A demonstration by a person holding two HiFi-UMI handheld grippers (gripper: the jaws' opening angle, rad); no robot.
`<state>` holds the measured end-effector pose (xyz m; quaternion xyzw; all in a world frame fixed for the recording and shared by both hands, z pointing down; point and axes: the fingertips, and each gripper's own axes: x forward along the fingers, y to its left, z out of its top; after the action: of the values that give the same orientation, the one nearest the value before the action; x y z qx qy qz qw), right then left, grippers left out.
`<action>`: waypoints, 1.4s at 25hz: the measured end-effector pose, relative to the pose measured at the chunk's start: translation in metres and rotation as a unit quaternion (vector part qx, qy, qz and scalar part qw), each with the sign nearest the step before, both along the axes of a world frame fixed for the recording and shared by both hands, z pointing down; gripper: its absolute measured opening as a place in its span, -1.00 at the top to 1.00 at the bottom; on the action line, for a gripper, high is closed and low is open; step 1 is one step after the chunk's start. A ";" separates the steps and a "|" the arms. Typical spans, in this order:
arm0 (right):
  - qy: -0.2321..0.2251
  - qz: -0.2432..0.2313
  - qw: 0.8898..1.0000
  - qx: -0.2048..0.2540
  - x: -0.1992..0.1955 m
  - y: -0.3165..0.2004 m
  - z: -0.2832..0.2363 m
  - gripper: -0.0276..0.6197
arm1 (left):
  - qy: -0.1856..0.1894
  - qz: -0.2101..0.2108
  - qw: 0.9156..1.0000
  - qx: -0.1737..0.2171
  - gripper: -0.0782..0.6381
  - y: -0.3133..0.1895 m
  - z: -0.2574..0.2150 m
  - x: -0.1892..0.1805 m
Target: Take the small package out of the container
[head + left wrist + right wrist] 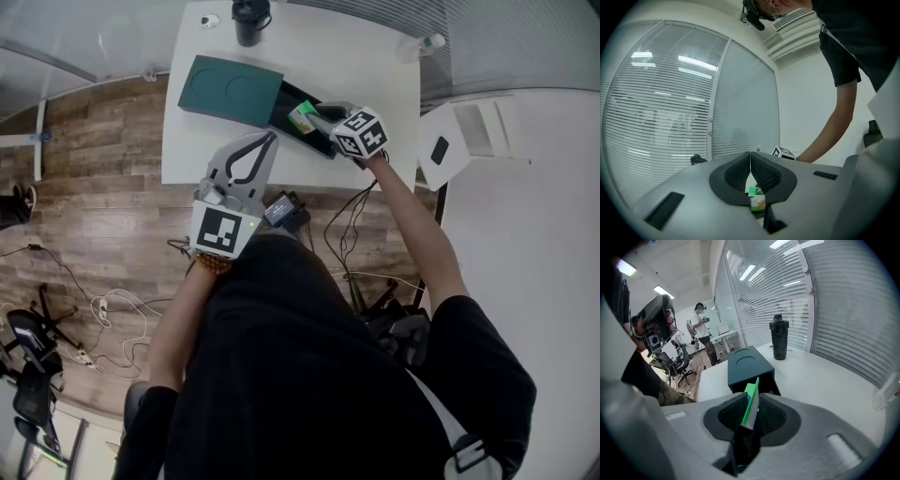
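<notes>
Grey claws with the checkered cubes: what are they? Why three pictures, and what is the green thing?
They are grippers, like tongs; a person holds one in each hand. The head view comes from a camera on the person's head, looking down. The other two come from cameras riding on the grippers. On the white table are a dark green container, its black tray slid out, and a black bottle. The right gripper pinches the small green package by that tray. The left gripper is shut and empty.
</notes>
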<state>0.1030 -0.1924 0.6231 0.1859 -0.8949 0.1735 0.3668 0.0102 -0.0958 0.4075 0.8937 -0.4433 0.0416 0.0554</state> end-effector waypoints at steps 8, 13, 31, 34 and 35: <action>-0.020 0.029 0.999 -0.002 -0.003 0.002 0.001 0.80 | -0.003 0.003 1.000 0.000 0.77 0.003 0.001 0.003; -0.010 0.016 1.000 0.022 -0.008 0.005 0.002 0.81 | -0.004 0.005 1.000 0.000 0.77 0.004 0.003 0.005; -0.027 0.074 0.996 0.036 -0.014 0.003 0.001 0.84 | -0.002 -0.005 1.000 0.025 0.77 0.006 -0.019 0.010; -0.015 0.078 0.996 0.048 -0.021 0.009 0.001 0.85 | -0.003 0.007 0.999 0.043 0.77 -0.001 -0.028 0.008; -0.009 0.077 0.996 0.053 -0.023 0.011 0.001 0.85 | -0.003 0.013 0.999 0.047 0.77 -0.005 -0.029 0.007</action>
<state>0.0797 -0.1815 0.6236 0.2714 -0.8891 0.1554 0.3342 0.0175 -0.1007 0.3787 0.9008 -0.4334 0.0237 0.0116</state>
